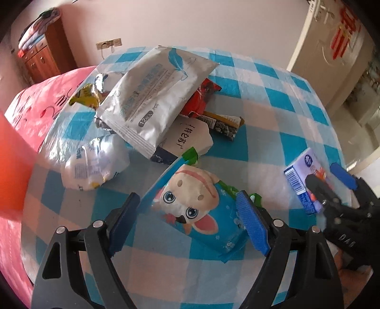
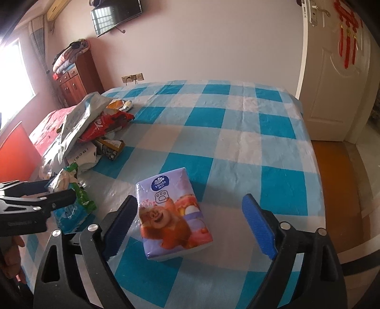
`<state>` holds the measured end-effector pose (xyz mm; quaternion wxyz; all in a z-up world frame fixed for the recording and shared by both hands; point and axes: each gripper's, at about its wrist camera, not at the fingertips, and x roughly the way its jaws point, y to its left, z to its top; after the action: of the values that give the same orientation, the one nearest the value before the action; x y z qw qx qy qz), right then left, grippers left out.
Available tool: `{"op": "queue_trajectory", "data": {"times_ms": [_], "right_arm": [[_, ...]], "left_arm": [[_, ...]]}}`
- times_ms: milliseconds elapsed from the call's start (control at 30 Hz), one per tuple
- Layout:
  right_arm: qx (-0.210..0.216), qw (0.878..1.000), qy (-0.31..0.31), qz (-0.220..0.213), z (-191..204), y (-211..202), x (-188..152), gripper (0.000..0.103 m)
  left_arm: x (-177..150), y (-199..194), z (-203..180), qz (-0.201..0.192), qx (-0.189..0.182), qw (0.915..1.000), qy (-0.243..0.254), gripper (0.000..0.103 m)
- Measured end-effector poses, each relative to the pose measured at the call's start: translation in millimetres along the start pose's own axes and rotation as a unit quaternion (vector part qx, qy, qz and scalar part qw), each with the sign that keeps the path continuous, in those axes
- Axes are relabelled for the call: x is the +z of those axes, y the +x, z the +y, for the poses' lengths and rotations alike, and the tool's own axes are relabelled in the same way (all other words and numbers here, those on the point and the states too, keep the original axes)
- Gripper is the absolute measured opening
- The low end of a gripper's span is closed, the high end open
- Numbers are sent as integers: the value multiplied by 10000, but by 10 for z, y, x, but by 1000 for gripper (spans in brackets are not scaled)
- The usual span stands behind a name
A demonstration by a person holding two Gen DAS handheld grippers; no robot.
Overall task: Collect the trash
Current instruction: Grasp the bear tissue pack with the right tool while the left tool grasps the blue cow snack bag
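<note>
A blue snack wrapper with a cartoon cow (image 1: 197,209) lies on the blue-checked table (image 1: 273,114), between the open fingers of my left gripper (image 1: 190,221). Behind it is a heap of trash: a large grey wipes pack (image 1: 156,95), a red wrapper (image 1: 201,97), a white crumpled bag (image 1: 95,164). A purple Vinda tissue pack (image 2: 171,214) lies between the open fingers of my right gripper (image 2: 190,225); it also shows in the left wrist view (image 1: 306,178). The left gripper (image 2: 47,199) appears at the left of the right wrist view over the blue wrapper (image 2: 68,214).
A pink bed (image 1: 42,102) and a red surface (image 1: 14,171) lie left of the table. A wooden cabinet (image 2: 76,78), a wall TV (image 2: 116,14) and a white door (image 2: 337,71) stand behind. The table's right edge (image 2: 315,166) drops to the floor.
</note>
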<state>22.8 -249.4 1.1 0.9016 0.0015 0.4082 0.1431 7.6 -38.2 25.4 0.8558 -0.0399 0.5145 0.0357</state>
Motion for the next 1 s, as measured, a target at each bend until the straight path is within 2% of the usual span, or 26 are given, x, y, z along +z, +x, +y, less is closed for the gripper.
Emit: {"op": "queue_trajectory", "data": {"times_ms": [167, 300, 500, 733, 900, 1000], "right_arm": [[-7, 9999, -121, 73, 30, 64, -13, 89], [3, 9999, -114, 61, 27, 78, -6, 89], [-80, 9997, -220, 81, 79, 102, -6, 89], [-95, 9998, -166, 97, 69, 118, -1, 89], [-75, 9999, -87, 67, 39, 114, 2, 89], [-58, 10000, -40, 65, 19, 115, 6, 89]], "left_arm": [[-76, 23, 116, 169, -142, 9973, -700, 84], [-97, 30, 131, 184, -183, 9952, -947, 84], [-121, 91, 104, 178, -359, 9952, -898, 84], [-23, 157, 75, 39, -358, 9962, -788, 85], [82, 234, -49, -116, -349, 9985, -397, 85], [66, 191, -92, -269, -260, 9990, -237, 76]]}}
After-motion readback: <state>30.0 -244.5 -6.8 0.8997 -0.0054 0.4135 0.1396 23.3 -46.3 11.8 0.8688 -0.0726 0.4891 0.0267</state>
